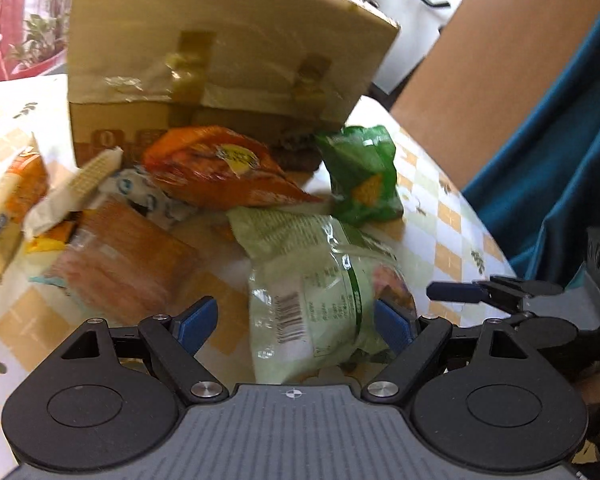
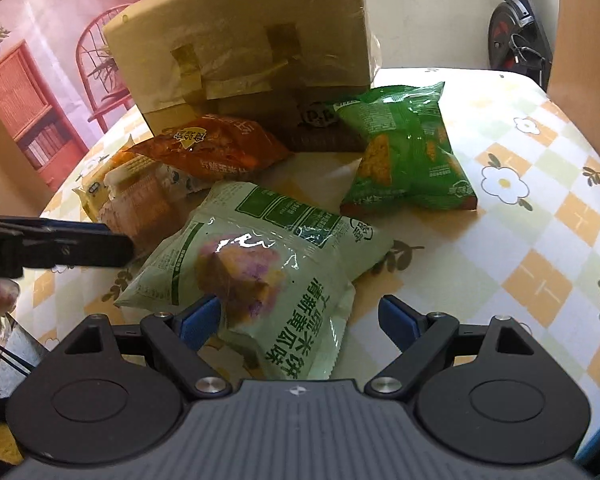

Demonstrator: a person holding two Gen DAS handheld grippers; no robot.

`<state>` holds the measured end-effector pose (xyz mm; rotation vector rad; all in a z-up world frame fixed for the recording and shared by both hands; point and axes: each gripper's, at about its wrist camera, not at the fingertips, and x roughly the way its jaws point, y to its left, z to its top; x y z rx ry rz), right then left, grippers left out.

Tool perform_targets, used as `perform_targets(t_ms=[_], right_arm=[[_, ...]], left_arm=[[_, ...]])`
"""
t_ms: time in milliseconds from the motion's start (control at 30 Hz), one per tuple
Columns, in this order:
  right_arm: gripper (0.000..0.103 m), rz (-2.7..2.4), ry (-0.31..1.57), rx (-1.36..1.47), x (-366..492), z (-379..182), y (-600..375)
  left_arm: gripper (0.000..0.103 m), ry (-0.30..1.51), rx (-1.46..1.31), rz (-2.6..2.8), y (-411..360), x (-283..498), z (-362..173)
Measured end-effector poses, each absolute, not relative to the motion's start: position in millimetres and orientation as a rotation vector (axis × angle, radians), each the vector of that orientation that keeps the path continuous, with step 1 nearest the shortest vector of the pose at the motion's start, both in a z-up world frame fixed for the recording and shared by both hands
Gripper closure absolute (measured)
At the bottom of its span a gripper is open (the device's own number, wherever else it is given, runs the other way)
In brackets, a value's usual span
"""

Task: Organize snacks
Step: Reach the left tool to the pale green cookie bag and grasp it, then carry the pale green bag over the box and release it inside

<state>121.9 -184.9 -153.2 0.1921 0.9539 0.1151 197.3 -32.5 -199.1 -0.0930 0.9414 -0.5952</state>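
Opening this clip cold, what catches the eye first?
A large tan cardboard box stands at the back of the flower-patterned tablecloth. A heap of snack packets lies before it. Nearest lies a pale green crinkly plastic snack bag, between the open blue pads of both the left hand-held gripper and right hand-held gripper.

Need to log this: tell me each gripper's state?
Left gripper: open, holding nothing.
Right gripper: open, holding nothing.
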Motion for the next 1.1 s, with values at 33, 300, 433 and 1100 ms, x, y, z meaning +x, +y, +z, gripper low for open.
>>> perform_targets(t_ms=[33,300,433,1100], right_arm=[[0.015,0.119,0.956,0.191,123.1,-155.6,-185.0],[0.016,0.156,0.969,0.258,127.7,-175.9,-187.9],[0.021,0.168,0.967,0.242,129.2,-180.4,-183.8],[0.044,0.174,0.893,0.181,110.2,-136.9,-186.0]], left_arm=[[0.016,0.953,-0.088,-0.602,-36.3,197.2,-201.6],[0.016,1.023,-0.091,-0.627,-52.1,204.7,-221.1],[0.031,1.047,-0.077,-0.616,-53.2,210.2,-226.2],[0.049,0.935,0.040,-0.716,-71.4,186.9,-191.8]])
